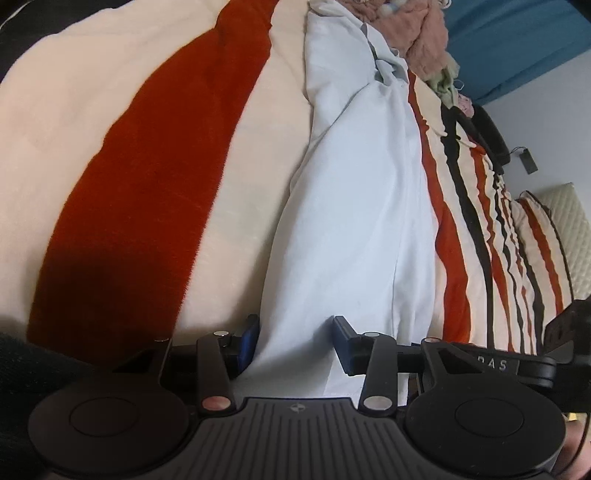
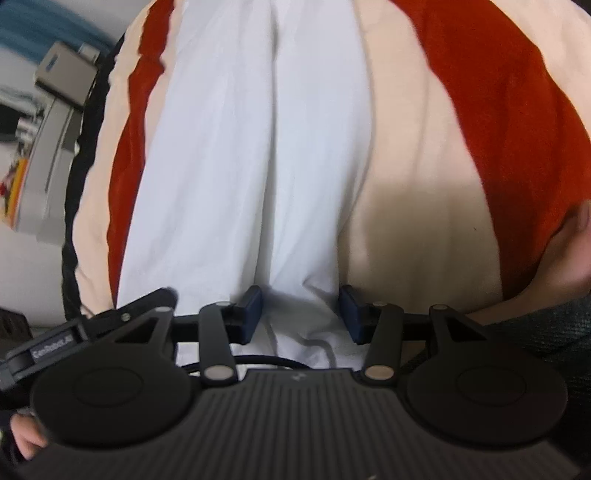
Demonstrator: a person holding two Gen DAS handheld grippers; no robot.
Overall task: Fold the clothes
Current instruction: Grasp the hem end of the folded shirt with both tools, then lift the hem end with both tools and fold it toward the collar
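1. While the white garment lay lengthwise on the striped blanket, both grippers sat at its near end.
2. Left gripper and right gripper had jaws apart, straddling cloth, apparently to pinch it for folding.

Pale blue garment, cream-red-black striped blanket

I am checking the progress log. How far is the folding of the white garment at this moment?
Done: the white garment lies as a long narrow strip on the striped blanket, apparently folded lengthwise. In hand: the left gripper and right gripper are both open, with its near edge between their fingers, not pinched. Left: closing on it and folding it across; more clothes wait at the far end.
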